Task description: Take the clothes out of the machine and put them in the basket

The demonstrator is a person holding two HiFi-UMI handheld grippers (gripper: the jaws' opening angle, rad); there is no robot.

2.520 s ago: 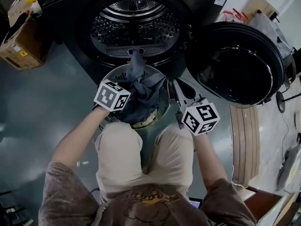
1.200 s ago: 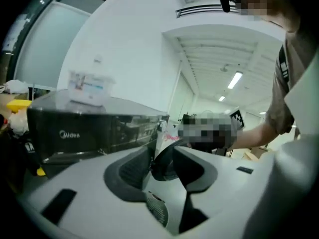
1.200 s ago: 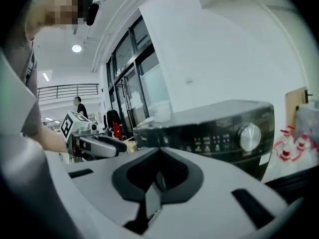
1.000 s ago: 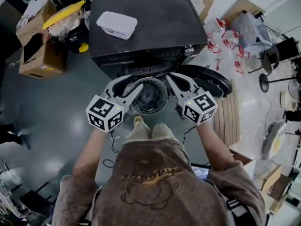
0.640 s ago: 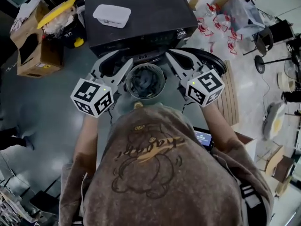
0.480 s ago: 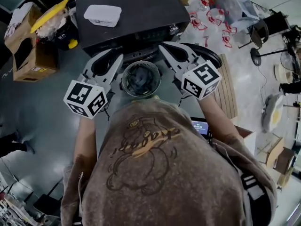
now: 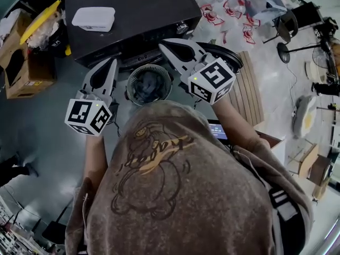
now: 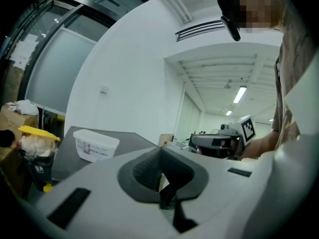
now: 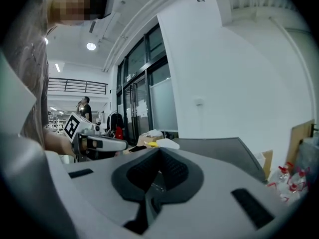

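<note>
Two claws are held up in front of the person, one on each side of the basket [image 7: 130,77]. The left claw [image 7: 110,64] is shut tight, its two pads pressed together with nothing between them. The right claw [image 7: 164,43] is closed too, and it has hold of nothing. Both claws point toward the dark machine [image 7: 133,7]. The round basket stands on the grey floor [image 7: 37,121] just in front of the machine, near the person's feet. Dark clothes [image 7: 148,87] lie inside the basket. One white box [image 7: 93,18] sits on top of the machine. One cardboard box [image 7: 18,70] stands on the floor beside the machine.
</note>
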